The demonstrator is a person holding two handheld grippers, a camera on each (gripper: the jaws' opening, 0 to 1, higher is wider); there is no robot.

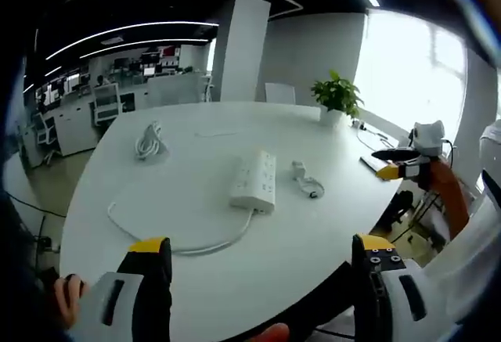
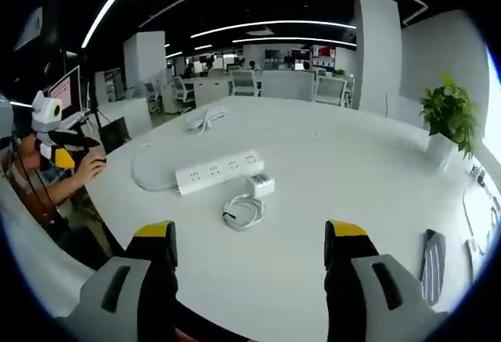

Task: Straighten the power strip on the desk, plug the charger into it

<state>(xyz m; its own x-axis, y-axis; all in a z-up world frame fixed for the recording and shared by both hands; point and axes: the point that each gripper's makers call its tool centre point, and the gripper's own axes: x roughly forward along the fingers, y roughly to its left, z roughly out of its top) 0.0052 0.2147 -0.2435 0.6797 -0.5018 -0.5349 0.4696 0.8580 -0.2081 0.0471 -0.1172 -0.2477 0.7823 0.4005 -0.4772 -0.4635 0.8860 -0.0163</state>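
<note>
A white power strip lies askew on the white desk, its white cord curling off toward the desk edge. A white charger with a coiled cable rests just beside the strip. My left gripper is open, held back near the desk edge with nothing between its jaws. My right gripper is open too, above the near desk edge, well short of the charger. The right gripper also appears at the far right of the left gripper view.
A coiled white cable lies farther back on the desk. A potted plant stands near the far edge. A dark striped item sits at the right. Office desks, chairs and a person's sleeve surround the desk.
</note>
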